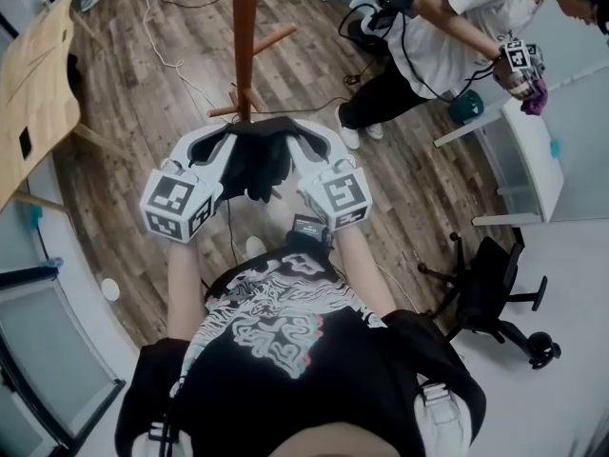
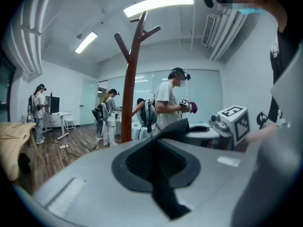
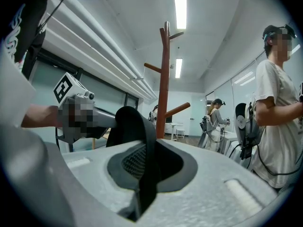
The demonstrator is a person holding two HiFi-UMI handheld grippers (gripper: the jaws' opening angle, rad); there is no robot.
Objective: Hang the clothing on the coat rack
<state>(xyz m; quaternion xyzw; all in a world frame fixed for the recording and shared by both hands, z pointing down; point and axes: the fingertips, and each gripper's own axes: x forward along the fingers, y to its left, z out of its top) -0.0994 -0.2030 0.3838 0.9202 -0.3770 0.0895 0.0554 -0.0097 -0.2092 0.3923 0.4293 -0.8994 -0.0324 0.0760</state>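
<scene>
1. The left hand-held gripper (image 1: 228, 143) and the right hand-held gripper (image 1: 297, 136) are each clamped tight on a fold of the black garment (image 1: 257, 165). It hangs bunched between them in front of the wearer's chest. Each gripper view shows a dark strip of cloth pinched between the jaws.
2. The coat rack (image 1: 245, 36) stands just ahead, and its pegs are apart from the garment. Nothing hangs there yet, so the step in hand looks like the carry toward a peg.
3. To do it well, both grips should hold firm while the garment goes up above a peg (image 3: 179, 109). The two grippers should then spread a little so an opening in the cloth faces the peg tip — I cannot tell whether a collar or a loop is held. The garment should come down over the peg before either gripper lets go.
4. The cloth is limp and will sag, so a side released early may well slide off the peg.
5. Another person (image 1: 447, 27) works at a white surface (image 1: 533, 174) to the right, close to the rack.
6. An office chair (image 1: 490, 298) sits to the wearer's right, and a wooden surface (image 1: 33, 84) stands at the left.
7. A white cable (image 1: 164, 57) runs across the floor (image 1: 124, 122) near the rack's base — likely a trip risk when stepping in.
</scene>
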